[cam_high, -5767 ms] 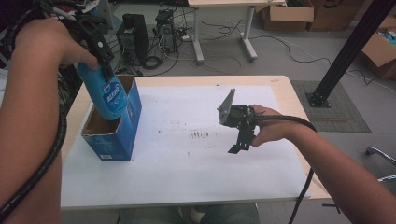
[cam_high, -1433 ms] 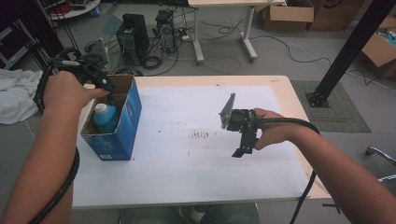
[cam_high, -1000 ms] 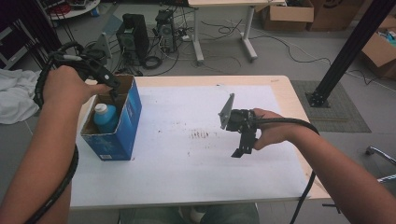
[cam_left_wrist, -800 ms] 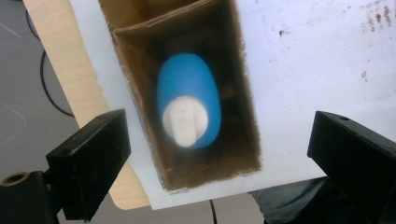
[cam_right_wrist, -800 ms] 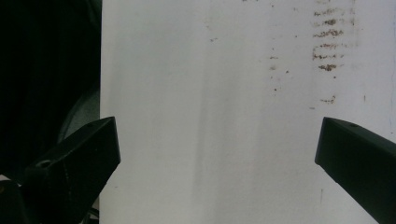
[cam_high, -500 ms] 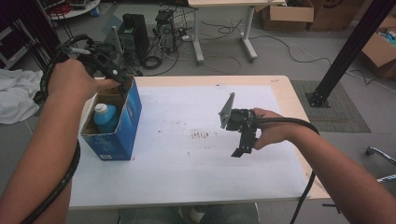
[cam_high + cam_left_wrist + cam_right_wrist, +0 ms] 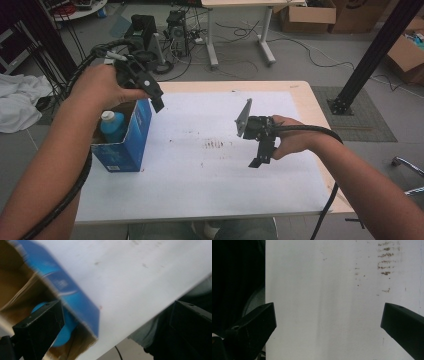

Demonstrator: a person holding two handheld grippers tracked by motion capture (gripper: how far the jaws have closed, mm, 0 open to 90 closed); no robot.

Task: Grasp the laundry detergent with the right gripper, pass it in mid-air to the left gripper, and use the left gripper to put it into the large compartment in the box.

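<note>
A blue cardboard box (image 7: 127,142) stands open-topped on the left of the white table (image 7: 210,185). A blue bottle with a white cap (image 7: 112,125) stands upright inside it. My left gripper (image 7: 154,99) hovers above the box's far right corner, open and holding nothing. In the left gripper view the jaws stand wide apart (image 7: 117,308), with the box's blue wall (image 7: 75,302) and the bottle (image 7: 65,331) below them. My right gripper (image 7: 262,155) hangs over the middle right of the table, open and empty, looking straight down at the tabletop (image 7: 328,308).
Brown smudges (image 7: 216,144) mark the table's middle, and they show as stains (image 7: 386,255) in the right gripper view. Behind the table are computer towers (image 7: 145,30), cables and another desk's legs. A black post (image 7: 372,55) and cardboard boxes stand at the right.
Earlier my left gripper held the blue bottle above the box. The bottle now stands in the box, and the open gripper has lifted away up and to the right. The right gripper stayed put.
</note>
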